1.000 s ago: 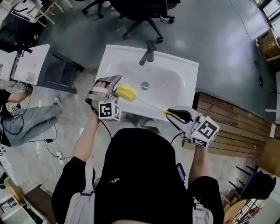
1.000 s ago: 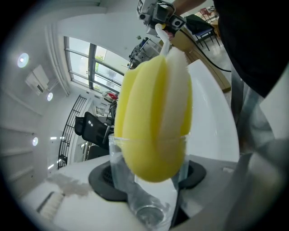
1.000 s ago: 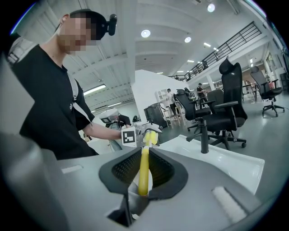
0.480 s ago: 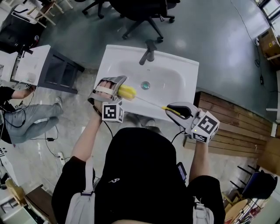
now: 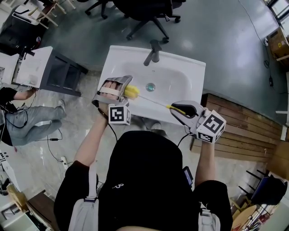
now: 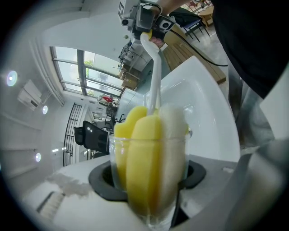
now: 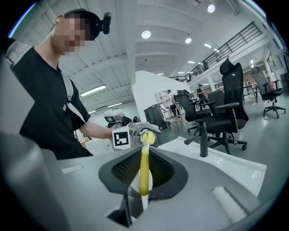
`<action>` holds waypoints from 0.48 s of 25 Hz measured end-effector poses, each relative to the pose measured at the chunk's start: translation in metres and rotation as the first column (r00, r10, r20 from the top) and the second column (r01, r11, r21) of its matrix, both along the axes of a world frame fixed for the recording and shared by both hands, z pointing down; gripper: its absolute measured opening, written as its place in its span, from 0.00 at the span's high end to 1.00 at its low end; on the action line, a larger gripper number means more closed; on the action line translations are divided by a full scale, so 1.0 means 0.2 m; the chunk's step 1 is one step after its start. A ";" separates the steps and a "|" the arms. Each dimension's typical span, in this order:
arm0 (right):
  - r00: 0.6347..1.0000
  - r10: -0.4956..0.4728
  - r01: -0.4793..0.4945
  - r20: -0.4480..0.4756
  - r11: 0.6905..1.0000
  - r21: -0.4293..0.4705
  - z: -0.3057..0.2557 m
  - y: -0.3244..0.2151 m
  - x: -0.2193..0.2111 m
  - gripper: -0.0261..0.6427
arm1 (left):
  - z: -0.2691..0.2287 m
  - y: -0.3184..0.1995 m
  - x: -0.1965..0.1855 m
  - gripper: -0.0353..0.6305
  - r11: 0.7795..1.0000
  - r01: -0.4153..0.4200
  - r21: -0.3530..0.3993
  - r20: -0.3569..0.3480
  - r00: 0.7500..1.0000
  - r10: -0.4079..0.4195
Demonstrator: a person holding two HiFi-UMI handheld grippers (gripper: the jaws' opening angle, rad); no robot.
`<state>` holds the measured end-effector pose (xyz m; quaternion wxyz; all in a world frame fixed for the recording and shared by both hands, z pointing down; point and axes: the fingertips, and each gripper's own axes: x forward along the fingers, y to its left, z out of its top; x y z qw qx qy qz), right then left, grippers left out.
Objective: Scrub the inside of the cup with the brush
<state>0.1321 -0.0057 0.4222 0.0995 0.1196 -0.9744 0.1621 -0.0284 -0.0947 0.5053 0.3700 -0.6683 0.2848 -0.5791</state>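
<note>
My left gripper (image 5: 122, 91) is shut on a clear glass cup (image 6: 149, 180), held over the left front rim of the white sink (image 5: 180, 74). The brush's yellow and white sponge head (image 6: 146, 158) sits inside the cup and fills most of it. Only the yellow tip of the sponge head (image 5: 131, 91) shows at the cup's mouth in the head view. The brush's thin white shaft (image 5: 153, 103) runs to my right gripper (image 5: 180, 110), which is shut on the yellow handle (image 7: 144, 169). From the right gripper view the cup and left gripper (image 7: 143, 135) lie straight ahead.
A dark faucet (image 5: 152, 53) stands at the sink's far edge, with the drain (image 5: 150, 87) in the basin. A grey cabinet (image 5: 58, 70) and a seated person (image 5: 27, 122) are to the left. Office chairs (image 5: 144, 13) stand beyond, wooden slats (image 5: 244, 131) to the right.
The left gripper has rolled and shifted the cup a little up and right toward the basin. The sponge head now sits deeper in the cup. The right gripper has barely moved.
</note>
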 end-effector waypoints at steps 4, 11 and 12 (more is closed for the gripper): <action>1.000 -0.002 0.002 -0.016 1.000 0.012 0.00 -0.01 -0.01 0.89 | 0.00 0.01 0.01 0.54 1.000 0.009 -0.018 -0.002 1.000 -0.009; 1.000 -0.012 0.012 -0.015 1.000 0.018 -0.01 -0.03 -0.06 0.89 | -0.01 0.02 0.03 0.54 1.000 0.021 -0.023 0.001 1.000 -0.021; 1.000 -0.013 0.013 -0.015 1.000 0.019 -0.01 -0.03 -0.07 0.89 | -0.01 0.02 0.03 0.54 1.000 0.021 -0.023 0.005 1.000 -0.021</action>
